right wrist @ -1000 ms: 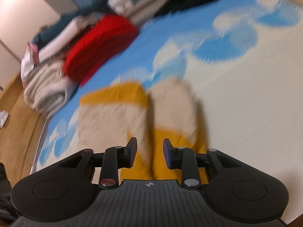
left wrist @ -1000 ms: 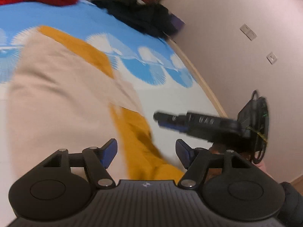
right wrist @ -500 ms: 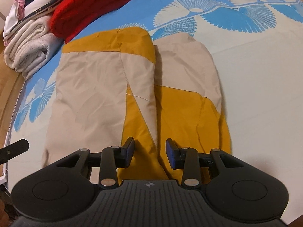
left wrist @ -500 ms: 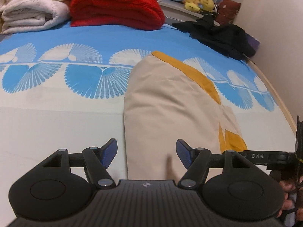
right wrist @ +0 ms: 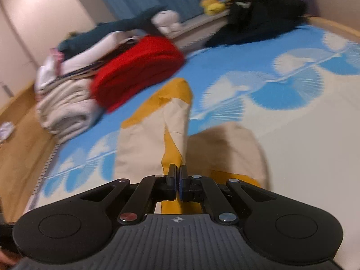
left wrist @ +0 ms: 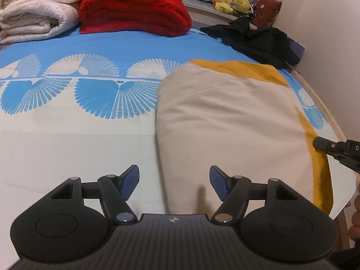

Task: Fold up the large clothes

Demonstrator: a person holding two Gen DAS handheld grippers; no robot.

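The right gripper (right wrist: 179,177) has its jaws pressed together on a yellow fold of the beige-and-yellow garment (right wrist: 144,148), pinching the cloth at its near edge. From that pinch the fabric runs away toward the far side of the bed, a beige panel on the left and a rounded beige section on the right; the view is blurred, so finer detail is unclear.

The left gripper (left wrist: 174,184) has its jaws wide apart and holds nothing, poised just above the near left edge of the garment (left wrist: 225,117), which lies flat on the bed sheet (left wrist: 67,135). A yellow band edges the garment's far end and another runs down its right side. At the right edge of this view, part of the other black gripper shows beside that yellow strip.

Farther off, a folded red blanket (left wrist: 135,9) lies beside stacked white blankets (left wrist: 36,11) on the left. Dark clothing (left wrist: 258,40) is heaped at the far right, with yellow plush toys (left wrist: 231,0) beyond.
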